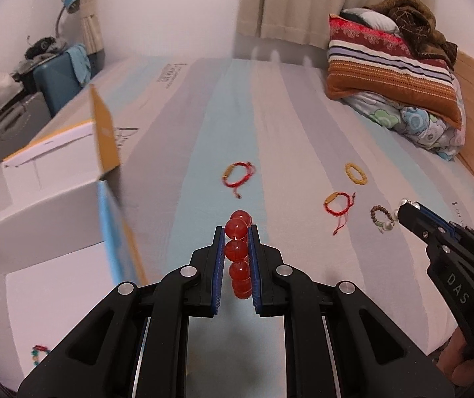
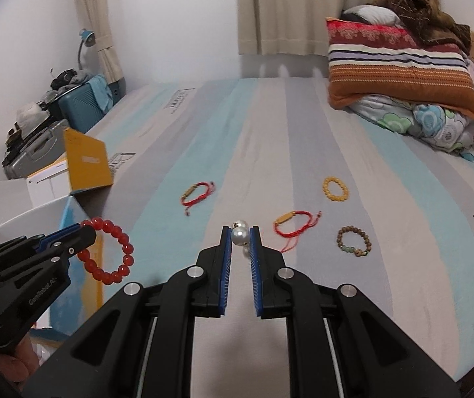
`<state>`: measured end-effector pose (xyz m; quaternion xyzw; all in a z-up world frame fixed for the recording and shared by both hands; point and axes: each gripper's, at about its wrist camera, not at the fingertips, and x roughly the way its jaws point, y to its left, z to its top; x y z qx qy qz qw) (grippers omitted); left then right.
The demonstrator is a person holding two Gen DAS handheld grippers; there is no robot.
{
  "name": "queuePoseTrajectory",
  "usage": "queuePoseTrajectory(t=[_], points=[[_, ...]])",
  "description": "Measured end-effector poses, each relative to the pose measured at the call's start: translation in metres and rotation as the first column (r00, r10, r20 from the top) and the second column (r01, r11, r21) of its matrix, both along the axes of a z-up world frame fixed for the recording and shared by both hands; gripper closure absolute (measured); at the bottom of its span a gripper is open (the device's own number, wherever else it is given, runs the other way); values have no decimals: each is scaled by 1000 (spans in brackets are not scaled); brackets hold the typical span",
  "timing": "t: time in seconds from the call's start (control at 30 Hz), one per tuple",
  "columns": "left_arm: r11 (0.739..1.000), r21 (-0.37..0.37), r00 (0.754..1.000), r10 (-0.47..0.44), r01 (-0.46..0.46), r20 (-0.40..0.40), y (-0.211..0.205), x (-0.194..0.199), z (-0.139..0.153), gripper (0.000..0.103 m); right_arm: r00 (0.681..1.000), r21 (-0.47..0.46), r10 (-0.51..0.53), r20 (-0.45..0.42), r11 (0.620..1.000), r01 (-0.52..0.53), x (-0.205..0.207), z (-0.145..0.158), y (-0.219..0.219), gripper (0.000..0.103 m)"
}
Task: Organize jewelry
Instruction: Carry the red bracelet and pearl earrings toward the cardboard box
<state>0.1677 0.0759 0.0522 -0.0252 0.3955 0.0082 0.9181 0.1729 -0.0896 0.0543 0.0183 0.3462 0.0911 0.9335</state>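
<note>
My left gripper [image 1: 236, 229] is shut on a red bead bracelet [image 1: 237, 252], held above the bed beside an open white box [image 1: 38, 199]; in the right wrist view the bracelet [image 2: 111, 252] hangs from the left gripper [image 2: 88, 232]. My right gripper [image 2: 240, 230] is shut on a pearl bracelet [image 2: 240, 235], also seen in the left wrist view [image 1: 387, 224] at the right gripper [image 1: 406, 207]. On the bed lie two red cord bracelets [image 2: 197, 194] [image 2: 295, 222], a yellow bead bracelet [image 2: 335, 189] and a brown bead bracelet [image 2: 353, 240].
The box holds a small green-and-red bracelet [image 1: 39, 353] and has a raised yellow flap [image 1: 106, 139]. Pillows and a quilt [image 1: 396, 76] are stacked at the far right. Suitcases and clutter [image 1: 38, 79] stand past the bed's left edge.
</note>
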Motion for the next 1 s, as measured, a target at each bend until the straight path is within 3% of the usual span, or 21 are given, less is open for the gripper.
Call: queuePoseTrajectory(t=[0.13, 0.6, 1.0], points=[[999, -41, 999, 29, -30, -17, 20, -12, 8, 90, 1000, 7, 26, 18, 1000, -26, -13, 11, 19, 93], [991, -30, 991, 134, -133, 26, 94, -71, 41, 90, 988, 2, 143, 62, 990, -143, -44, 47, 103, 93], [955, -26, 954, 295, -294, 55, 188, -126, 51, 90, 958, -4, 277, 74, 961, -278, -66, 53, 193, 93]])
